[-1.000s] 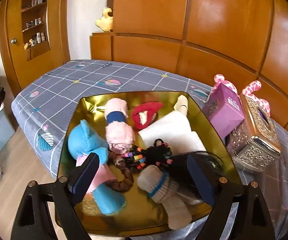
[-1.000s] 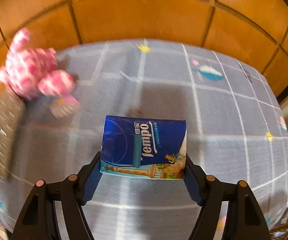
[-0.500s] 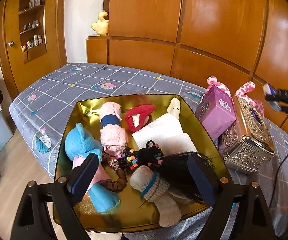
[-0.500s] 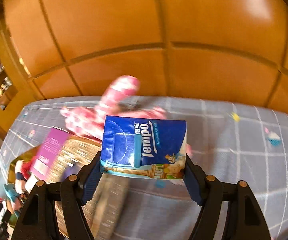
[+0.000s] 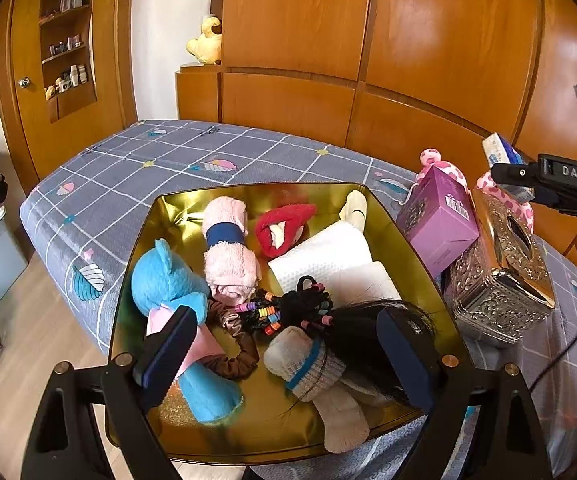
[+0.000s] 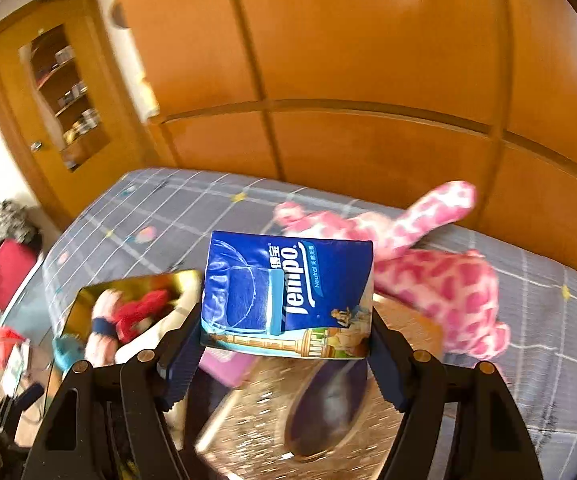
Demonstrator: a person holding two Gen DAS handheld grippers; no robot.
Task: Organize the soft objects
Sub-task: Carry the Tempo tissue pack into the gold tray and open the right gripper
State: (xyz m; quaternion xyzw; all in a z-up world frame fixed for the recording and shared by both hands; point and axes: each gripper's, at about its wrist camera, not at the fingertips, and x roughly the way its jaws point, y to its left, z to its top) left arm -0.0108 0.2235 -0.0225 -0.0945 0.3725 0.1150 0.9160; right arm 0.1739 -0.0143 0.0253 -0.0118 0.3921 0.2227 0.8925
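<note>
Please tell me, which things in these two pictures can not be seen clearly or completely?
- Left wrist view: the tissue pack is mostly hidden by the right gripper.
- Left wrist view: shelf items are too small.
- Right wrist view: the silver box is blurred, partly covered by the pack.
- Right wrist view: the gold tray is blurred.

1. The gold tray (image 5: 408, 248) looks like polished metal, mirror-glossy.
2. The blue plush toy (image 5: 168, 280) and the pink spotted plush (image 6: 440, 280) are fuzzy cloth.
3. The tissue pack (image 6: 288, 292) has shiny plastic wrap.
4. The tissue box (image 5: 504, 280) is embossed, glittering metal.
5. The wall panels (image 5: 448, 40) are glossy varnished wood.
6. The bedsheet (image 5: 168, 160) is matt cloth.
</note>
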